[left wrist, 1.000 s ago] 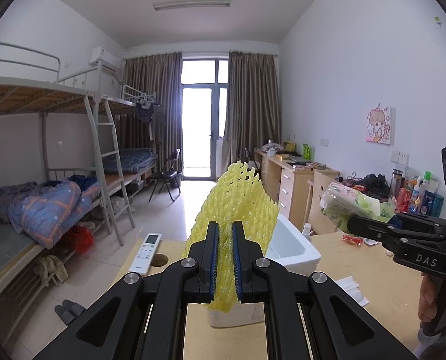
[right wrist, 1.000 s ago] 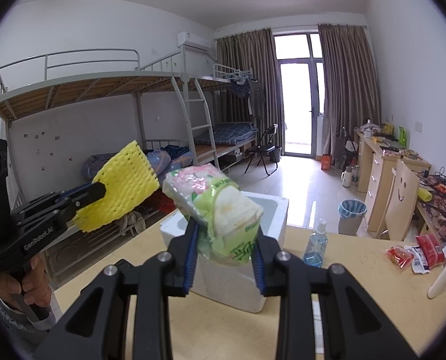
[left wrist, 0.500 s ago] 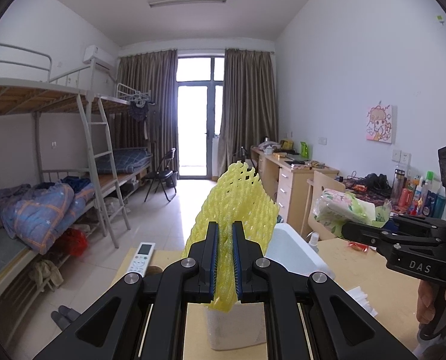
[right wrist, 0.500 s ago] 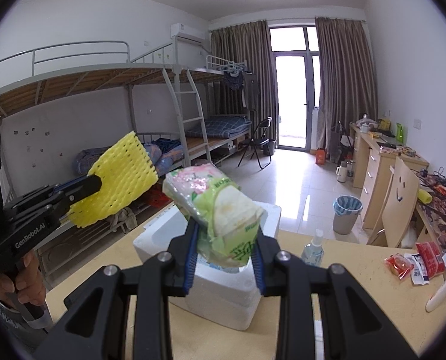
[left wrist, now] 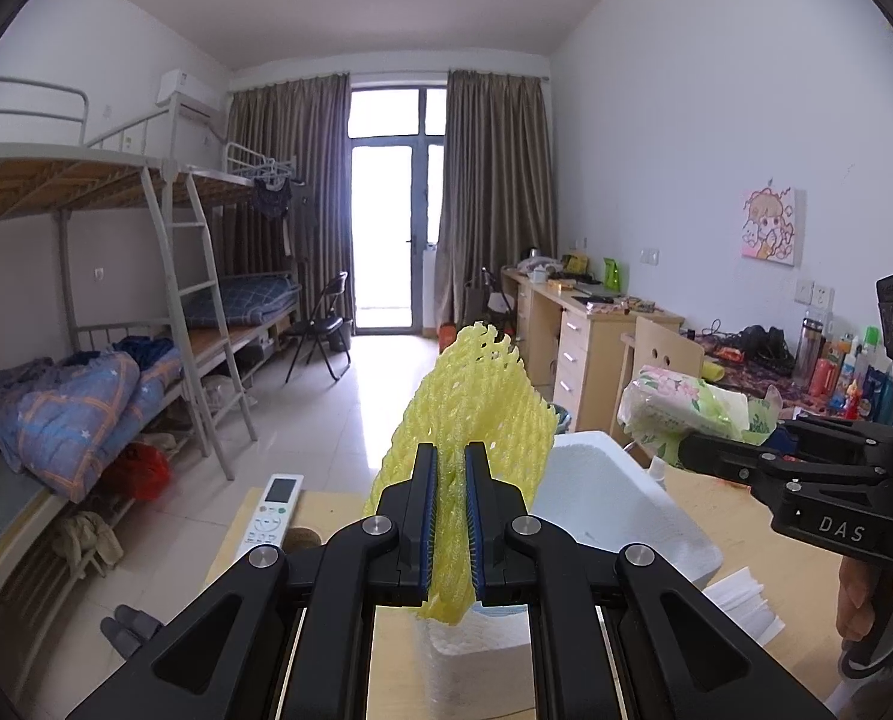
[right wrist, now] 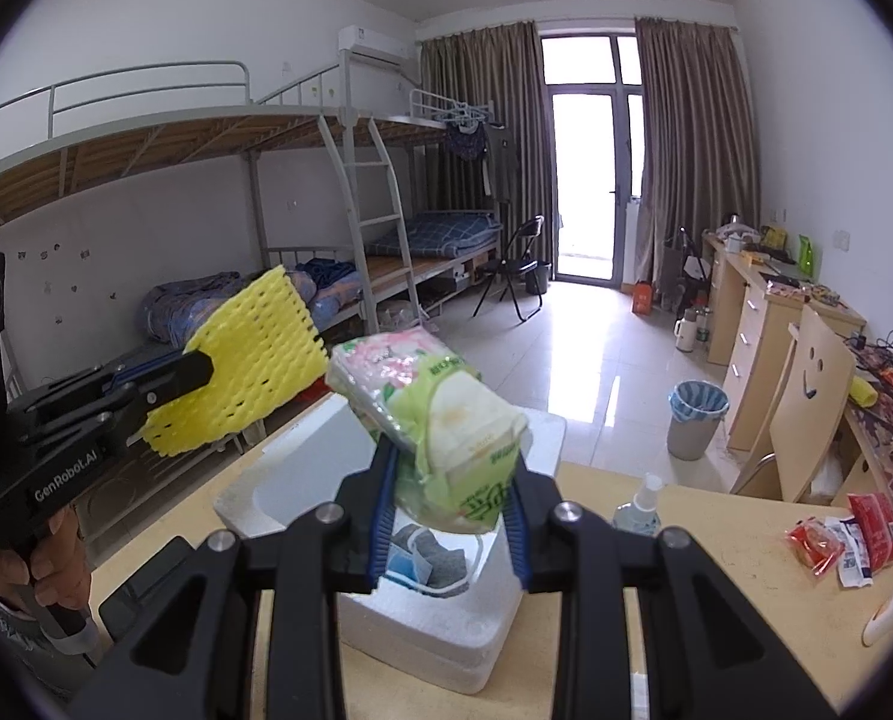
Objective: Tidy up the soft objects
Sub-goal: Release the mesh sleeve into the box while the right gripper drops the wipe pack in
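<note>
My left gripper point(left wrist: 450, 468) is shut on a yellow foam net sleeve point(left wrist: 476, 408), held upright above the near edge of a white foam box point(left wrist: 614, 510). The sleeve also shows in the right wrist view point(right wrist: 248, 372). My right gripper point(right wrist: 452, 468) is shut on a soft tissue pack point(right wrist: 440, 414) in green and pink wrapping, held above the foam box point(right wrist: 422, 630). The pack also shows in the left wrist view point(left wrist: 686, 408). Inside the box lie a grey sock and a blue mask point(right wrist: 428, 558).
A white remote point(left wrist: 272, 510) lies on the wooden table point(left wrist: 746, 528) at the left. Folded paper point(left wrist: 740, 600) lies right of the box. A spray bottle point(right wrist: 638, 504) and red snack packets point(right wrist: 842, 534) sit on the table point(right wrist: 716, 600) at the right.
Both grippers have moved forward over the foam box, so the box sits lower and closer in both views. Each still holds its object.
</note>
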{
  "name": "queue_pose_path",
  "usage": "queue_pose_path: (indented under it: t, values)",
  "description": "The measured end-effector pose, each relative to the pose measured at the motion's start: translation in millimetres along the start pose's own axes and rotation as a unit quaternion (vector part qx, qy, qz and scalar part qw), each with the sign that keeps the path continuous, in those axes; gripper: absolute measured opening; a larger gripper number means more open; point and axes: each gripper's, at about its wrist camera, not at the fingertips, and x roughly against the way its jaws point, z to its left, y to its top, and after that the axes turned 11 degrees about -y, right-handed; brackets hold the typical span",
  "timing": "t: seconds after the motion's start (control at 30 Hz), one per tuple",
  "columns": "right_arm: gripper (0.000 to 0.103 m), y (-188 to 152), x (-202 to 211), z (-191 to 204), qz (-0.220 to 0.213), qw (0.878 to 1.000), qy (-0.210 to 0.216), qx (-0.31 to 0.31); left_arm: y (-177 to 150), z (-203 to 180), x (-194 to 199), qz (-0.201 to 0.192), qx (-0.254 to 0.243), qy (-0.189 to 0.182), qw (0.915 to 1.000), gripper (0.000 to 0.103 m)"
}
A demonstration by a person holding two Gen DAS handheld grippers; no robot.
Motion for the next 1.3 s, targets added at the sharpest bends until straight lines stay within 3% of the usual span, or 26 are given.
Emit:
queue_pose_path:
  t: [0.37,0.67,0.9,1.0,1.07,1.13,1.23,1.3]
  values:
    - [0.036,4.7,13.8,-16.5,-0.003,0.999,-0.034,-0.017,4.7,-17.4,-31.0,0.032,-0.004,-0.017,0.9993,0.009]
    - [0.036,11.6,29.0,-28.0,-0.025,0.997,-0.059,-0.033,6.9,-42.4,-47.2,0.043,-0.008,-0.069,0.9966,0.009]
    - [0.036,13.1,27.5,-26.6,-0.025,0.998,-0.058,-0.028,4.0,-34.6,-57.2,0.053,-0.018,-0.048,0.9973,0.010]
    - [0.036,12.5,27.3,-29.3,-0.026,0.998,-0.056,-0.025,1.9,-31.9,-62.7,0.050,-0.026,-0.033,0.9979,0.027]
    - [0.036,12.1,27.3,-28.6,-0.026,0.998,-0.057,-0.026,0.0,-31.2,-67.7,0.058,-0.027,-0.030,0.9975,0.063]
    - [0.036,12.2,26.5,-33.2,-0.025,0.998,-0.059,-0.029,-1.1,-31.5,-70.3,0.065,-0.027,-0.021,0.9973,0.083]
    - [0.036,12.9,26.1,-35.0,-0.025,0.997,-0.062,-0.032,1.2,-32.8,-65.8,0.050,-0.032,-0.015,0.9981,0.093]
    - [0.036,12.8,24.9,-33.7,-0.024,0.997,-0.062,-0.031,3.5,-32.7,-61.8,0.038,-0.038,-0.008,0.9985,0.095]
